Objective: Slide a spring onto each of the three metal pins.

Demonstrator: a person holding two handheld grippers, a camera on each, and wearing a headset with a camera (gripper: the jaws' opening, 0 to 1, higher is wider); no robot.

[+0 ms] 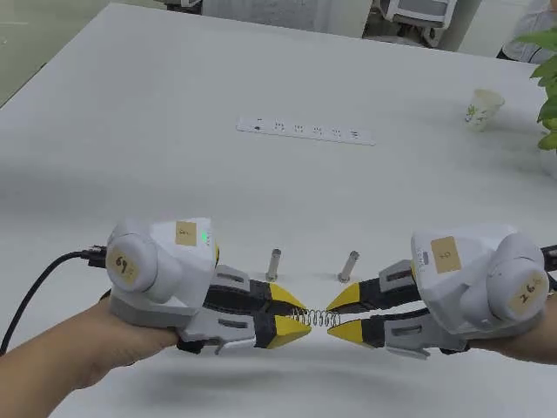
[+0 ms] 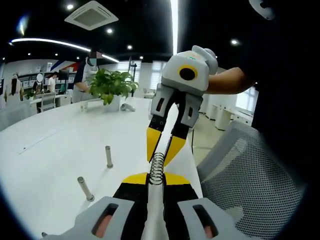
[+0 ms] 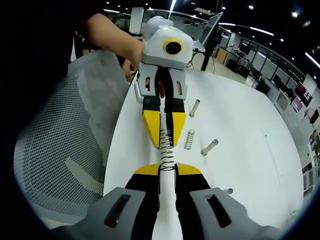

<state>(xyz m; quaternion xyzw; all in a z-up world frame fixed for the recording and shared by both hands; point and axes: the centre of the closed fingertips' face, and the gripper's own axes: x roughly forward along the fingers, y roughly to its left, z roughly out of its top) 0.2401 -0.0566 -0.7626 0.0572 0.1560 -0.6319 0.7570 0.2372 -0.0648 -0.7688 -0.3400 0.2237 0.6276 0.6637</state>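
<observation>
White table (image 1: 174, 104), power strip (image 1: 305, 131) upper centre, paper cup (image 1: 482, 109) upper right, two upright metal pins (image 1: 273, 264) (image 1: 348, 266) lower centre, loose spring (image 3: 190, 139) lying near them

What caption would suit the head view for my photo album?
A spring bridges the jaws of the left gripper and right gripper above a white table, two metal pins standing behind.
</observation>
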